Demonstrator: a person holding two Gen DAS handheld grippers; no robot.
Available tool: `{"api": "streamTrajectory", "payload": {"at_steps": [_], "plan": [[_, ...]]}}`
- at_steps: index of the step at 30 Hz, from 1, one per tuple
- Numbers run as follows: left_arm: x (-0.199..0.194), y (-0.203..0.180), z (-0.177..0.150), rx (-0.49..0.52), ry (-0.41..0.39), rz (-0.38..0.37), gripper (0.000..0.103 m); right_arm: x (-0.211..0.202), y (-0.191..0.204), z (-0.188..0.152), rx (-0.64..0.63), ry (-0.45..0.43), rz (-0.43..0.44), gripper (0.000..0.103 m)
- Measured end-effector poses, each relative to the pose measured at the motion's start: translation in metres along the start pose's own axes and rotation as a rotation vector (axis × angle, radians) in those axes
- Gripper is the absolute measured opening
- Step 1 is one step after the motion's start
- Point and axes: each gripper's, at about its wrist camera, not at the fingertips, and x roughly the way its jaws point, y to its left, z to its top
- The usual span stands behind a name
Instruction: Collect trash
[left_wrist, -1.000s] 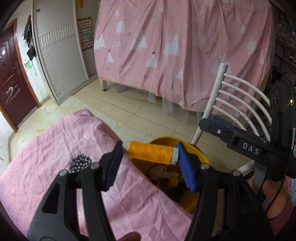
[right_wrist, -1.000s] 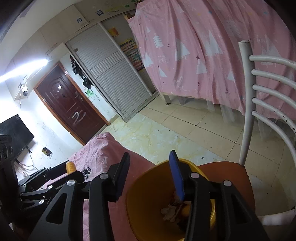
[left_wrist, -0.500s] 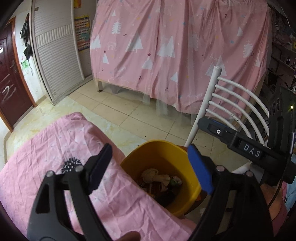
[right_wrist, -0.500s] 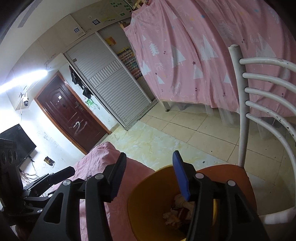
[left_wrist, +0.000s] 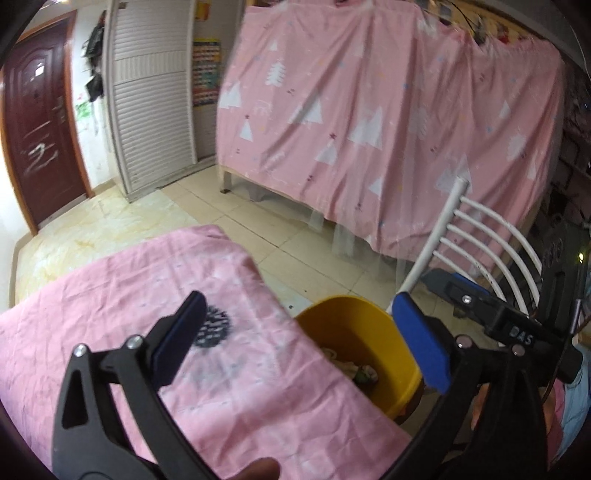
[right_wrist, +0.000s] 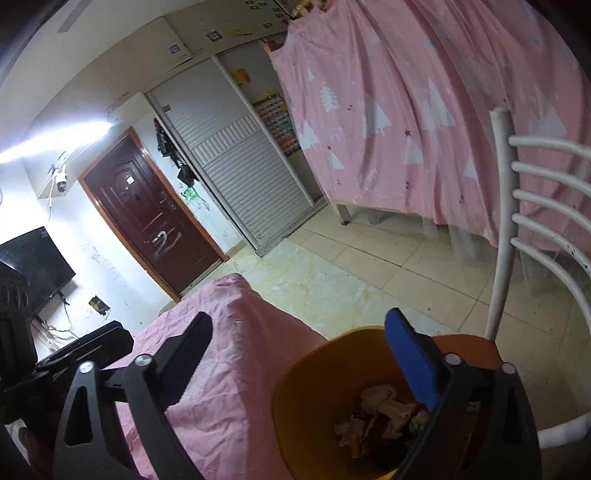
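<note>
A yellow bin (left_wrist: 354, 332) stands on a chair seat (right_wrist: 469, 347), hard against the edge of a table draped in pink cloth (left_wrist: 147, 295). Mixed scraps of trash (right_wrist: 384, 402) lie in the bottom of the bin (right_wrist: 325, 369). My left gripper (left_wrist: 299, 317) hovers over the cloth's edge and the bin's near rim. Its jaws are opening, and nothing is between them. Above the bin, my right gripper (right_wrist: 299, 325) has one finger over the cloth and the blue pad over the bin. Its jaws are opening too, with nothing between them.
The white chair back (left_wrist: 480, 236) rises just behind and to the right of the bin. A pink patterned curtain (left_wrist: 369, 110) hangs beyond a strip of tiled floor (left_wrist: 295, 240). At the far left are a dark door (right_wrist: 147, 221) and a shuttered wardrobe (right_wrist: 240, 173).
An orange spool held between the left fingers one second ago is gone from them. Both grippers' jaws have spread much wider. The left gripper has drawn back over the cloth, away from the bin.
</note>
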Motion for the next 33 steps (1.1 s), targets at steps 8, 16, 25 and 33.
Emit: {"api": "streamTrajectory", "payload": {"at_steps": [8, 16, 25, 33], "plan": [[-0.034, 0.057, -0.012, -0.105, -0.064, 0.095, 0.097, 0.008, 0.048, -0.005, -0.097, 0.005, 0.021, 0.094], [-0.072, 0.11, -0.035, -0.191, -0.114, 0.225, 0.097, 0.027, 0.107, -0.022, -0.213, 0.019, 0.04, 0.094], [-0.117, 0.171, -0.07, -0.266, -0.183, 0.421, 0.097, 0.044, 0.179, -0.051, -0.341, 0.025, 0.111, 0.094], [-0.147, 0.211, -0.105, -0.32, -0.21, 0.55, 0.097, 0.05, 0.228, -0.078, -0.414, 0.02, 0.182, 0.094]]}}
